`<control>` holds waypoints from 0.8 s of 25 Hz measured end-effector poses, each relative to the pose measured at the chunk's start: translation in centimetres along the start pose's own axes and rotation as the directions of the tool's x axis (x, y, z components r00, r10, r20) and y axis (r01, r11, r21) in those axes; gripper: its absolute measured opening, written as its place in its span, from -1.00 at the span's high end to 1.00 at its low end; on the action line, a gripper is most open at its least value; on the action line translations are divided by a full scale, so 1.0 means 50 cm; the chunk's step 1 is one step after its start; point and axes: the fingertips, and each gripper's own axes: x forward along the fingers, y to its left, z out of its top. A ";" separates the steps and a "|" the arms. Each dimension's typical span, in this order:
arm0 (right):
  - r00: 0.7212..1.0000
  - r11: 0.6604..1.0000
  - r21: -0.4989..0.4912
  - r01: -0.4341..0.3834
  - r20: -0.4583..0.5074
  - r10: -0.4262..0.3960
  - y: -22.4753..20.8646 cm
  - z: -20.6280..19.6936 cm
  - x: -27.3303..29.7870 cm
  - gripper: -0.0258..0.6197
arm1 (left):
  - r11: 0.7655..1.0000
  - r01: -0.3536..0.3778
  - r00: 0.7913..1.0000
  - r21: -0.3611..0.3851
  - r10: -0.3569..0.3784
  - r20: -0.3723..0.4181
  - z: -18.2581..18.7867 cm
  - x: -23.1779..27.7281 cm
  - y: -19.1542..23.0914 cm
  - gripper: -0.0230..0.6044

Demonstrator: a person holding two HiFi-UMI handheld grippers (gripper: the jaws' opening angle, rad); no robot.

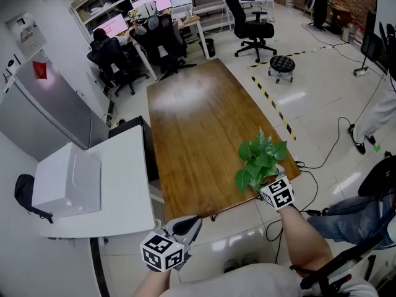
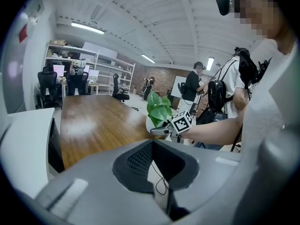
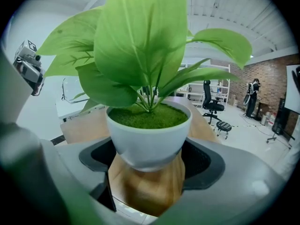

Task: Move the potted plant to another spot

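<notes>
A potted plant (image 1: pixel 260 159) with broad green leaves in a white pot (image 3: pixel 147 137) stands at the near right corner of the long wooden table (image 1: pixel 198 116). My right gripper (image 1: pixel 267 182) reaches in from the table's front edge. Its jaws press on both sides of the pot, and I cannot tell whether the pot's base touches the wood. In the left gripper view the plant (image 2: pixel 159 108) and the right gripper (image 2: pixel 161 131) show ahead. My left gripper (image 1: pixel 189 226) hangs off the table's front left corner, over the floor. Its jaws stand slightly apart with nothing between them.
A white side table (image 1: pixel 124 184) with a white box (image 1: pixel 67 181) adjoins the wooden table's left side. A black cabinet (image 1: pixel 133 132) stands between them. Office chairs (image 1: pixel 250 23) and a black stool (image 1: pixel 282 64) are beyond. Cables (image 1: pixel 322 159) lie on the floor at right, near a standing person (image 1: pixel 377 116).
</notes>
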 end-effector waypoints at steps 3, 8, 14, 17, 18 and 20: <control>1.000 1.000 -0.014 -0.007 0.008 0.007 0.007 0.022 -0.009 -0.43 | 1.000 -0.010 1.000 0.001 0.010 0.022 0.010 -0.013 -0.006 0.94; 0.999 0.999 -0.023 -0.031 0.025 0.031 0.015 0.070 -0.025 -0.43 | 0.999 -0.035 0.997 -0.013 0.035 0.066 0.030 -0.034 -0.016 0.94; 0.996 0.994 -0.080 -0.077 0.026 0.080 0.054 0.110 -0.019 -0.43 | 0.997 -0.067 0.992 -0.026 0.069 0.106 0.032 -0.066 -0.023 0.94; 0.994 0.989 -0.106 -0.105 0.024 0.108 0.087 0.128 -0.007 -0.43 | 0.994 -0.101 0.987 -0.045 0.106 0.118 0.025 -0.098 -0.013 0.94; 0.992 0.986 -0.116 -0.117 0.024 0.120 0.100 0.134 -0.002 -0.43 | 0.992 -0.115 0.985 -0.053 0.120 0.122 0.021 -0.108 -0.008 0.94; 0.988 0.980 -0.133 -0.146 0.024 0.150 0.130 0.143 0.008 -0.43 | 0.987 -0.144 0.980 -0.070 0.152 0.128 0.010 -0.129 0.000 0.94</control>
